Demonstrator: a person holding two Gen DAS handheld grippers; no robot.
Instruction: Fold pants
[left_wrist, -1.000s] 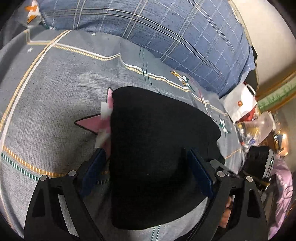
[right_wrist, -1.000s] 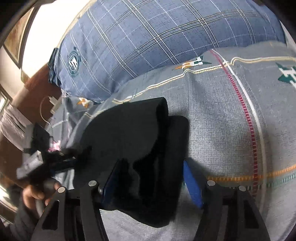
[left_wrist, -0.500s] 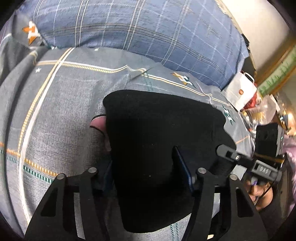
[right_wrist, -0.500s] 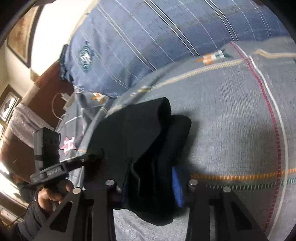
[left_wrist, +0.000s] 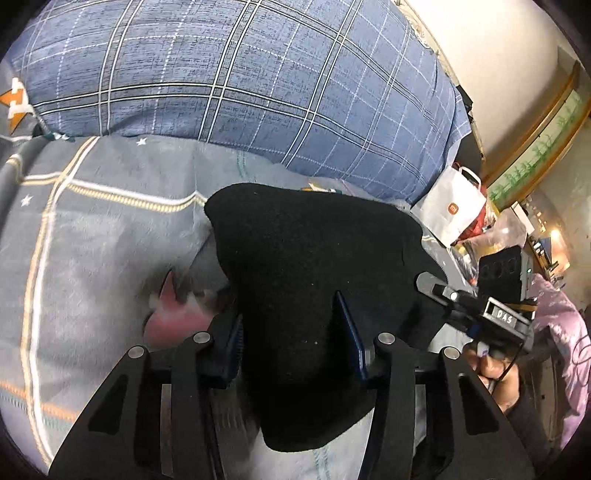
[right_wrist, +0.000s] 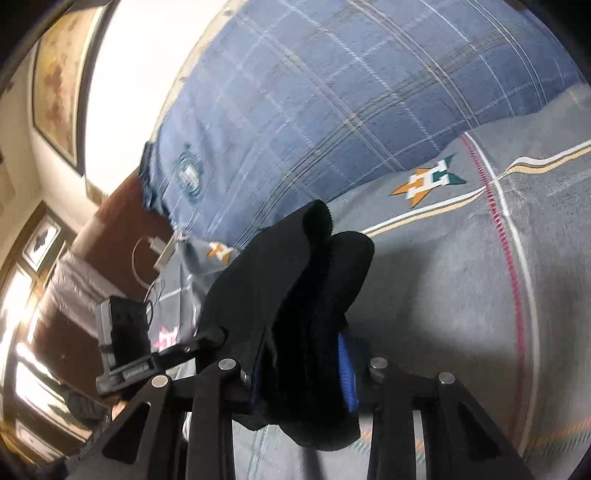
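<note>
Left wrist view, item 1: left gripper (left_wrist: 293, 345), jaws closing, blue pads pressing either side of a thick bundle of black pants (left_wrist: 314, 280). Grip sits at the near edge of the cloth, which bulges forward and up over the fingers; probably taken there so the whole folded stack lifts as one.

Item 2: pants, black, soft, several layers thick. They hang between the two grippers above the bedspread (left_wrist: 96, 229), far corner standing free and near end drooping below the jaws. No part can be confirmed as resting on the bed.

Item 3: right gripper (left_wrist: 443, 291), seen at far right, held in the person's hand (left_wrist: 495, 373), its tip at the right edge of the same cloth.

Right wrist view, item 4: right gripper (right_wrist: 301, 373), jaws closing, clamped on bunched layers of the pants (right_wrist: 295, 288). A two-handed hold at opposite edges likely keeps the fold from slumping open while carried.

Item 5: bedspread (right_wrist: 461, 277), grey with striped borders and star motifs, serving as the work surface.

Item 6: blue plaid pillow (left_wrist: 240, 74), far side of the bed, clear of the cloth.

Item 7: white paper bag (left_wrist: 452, 206), far right, beyond the bed.
</note>
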